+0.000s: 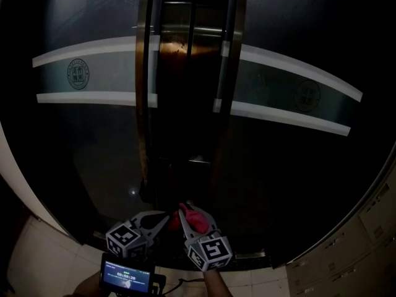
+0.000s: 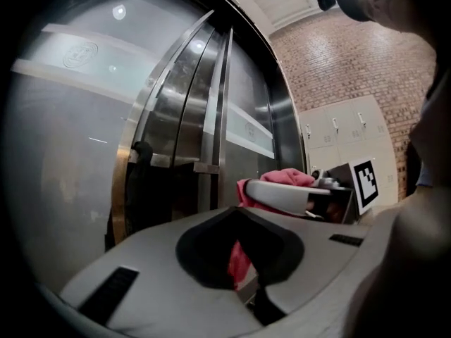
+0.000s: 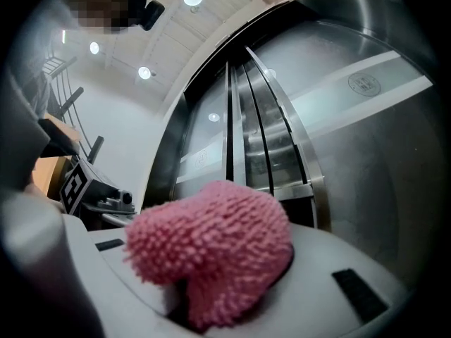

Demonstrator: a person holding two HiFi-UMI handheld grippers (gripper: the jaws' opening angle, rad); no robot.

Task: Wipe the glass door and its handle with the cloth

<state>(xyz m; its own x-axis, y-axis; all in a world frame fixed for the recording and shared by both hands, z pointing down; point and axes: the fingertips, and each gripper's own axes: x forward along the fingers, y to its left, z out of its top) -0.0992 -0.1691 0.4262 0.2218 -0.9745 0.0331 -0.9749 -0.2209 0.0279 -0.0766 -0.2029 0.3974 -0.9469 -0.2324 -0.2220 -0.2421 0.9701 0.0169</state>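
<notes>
Right gripper (image 1: 193,219) clamps wadded cloth (image 3: 211,252); left gripper (image 1: 162,217) looks closed on its tail; both low, near door (image 1: 93,153); handle (image 1: 224,60) well above; risk: bare jaw tips scrape glass; opposing pulls tug cloth loose.

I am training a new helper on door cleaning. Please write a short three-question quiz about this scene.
1. True or false: the right gripper is empty.
2. The long metal handles on the dark glass door are: A round knobs, B upright bars, C horizontal rails.
3. How many white stripes cross each door panel?
Key: 1 false, it grips the fluffy pink cloth. 2 B. 3 two.
</notes>
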